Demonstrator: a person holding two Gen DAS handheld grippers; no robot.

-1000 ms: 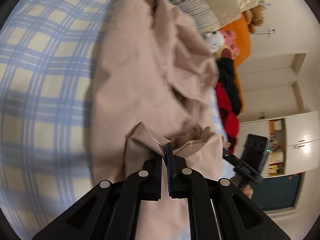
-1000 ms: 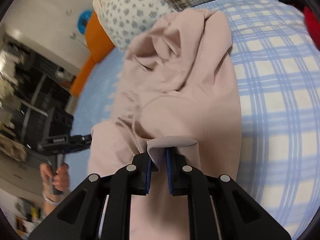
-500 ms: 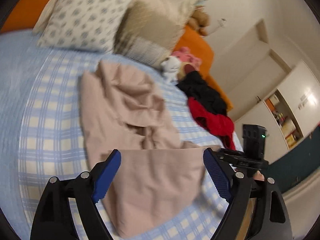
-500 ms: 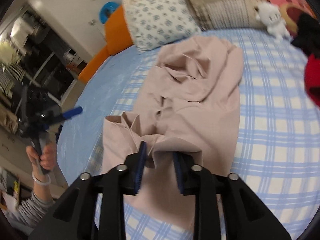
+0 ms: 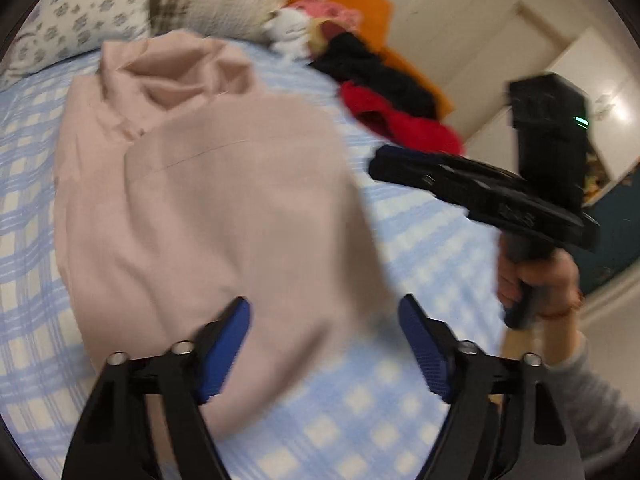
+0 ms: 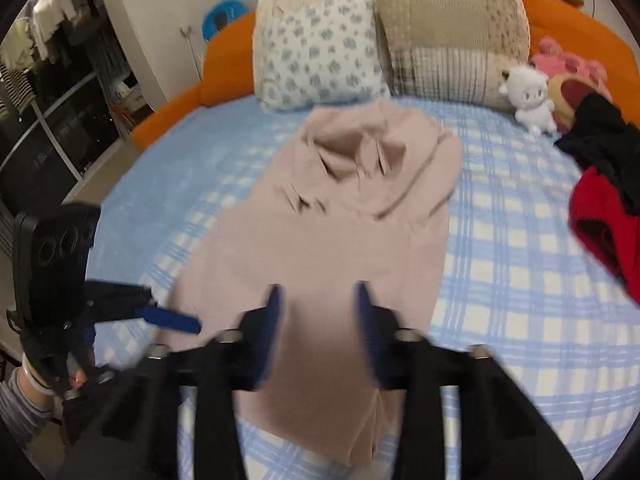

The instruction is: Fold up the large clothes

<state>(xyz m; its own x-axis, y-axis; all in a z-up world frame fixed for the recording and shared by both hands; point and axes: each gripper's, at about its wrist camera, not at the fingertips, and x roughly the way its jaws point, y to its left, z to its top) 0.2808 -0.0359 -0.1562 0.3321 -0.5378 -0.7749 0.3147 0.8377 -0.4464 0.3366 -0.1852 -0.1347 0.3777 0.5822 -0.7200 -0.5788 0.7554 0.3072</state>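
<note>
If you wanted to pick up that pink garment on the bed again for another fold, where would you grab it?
Probably by the near hem of the pink garment, at its two bottom corners, coming from the foot of the bed. That edge lies flat and free, while the far end is bunched near the pillows.

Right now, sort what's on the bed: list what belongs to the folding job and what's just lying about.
Job: beige garment, lying loose on the checked bedspread; left claw and right claw, both open.

Lying about: red garment, black garment, white plush toy, floral pillow, striped cushion.
</note>
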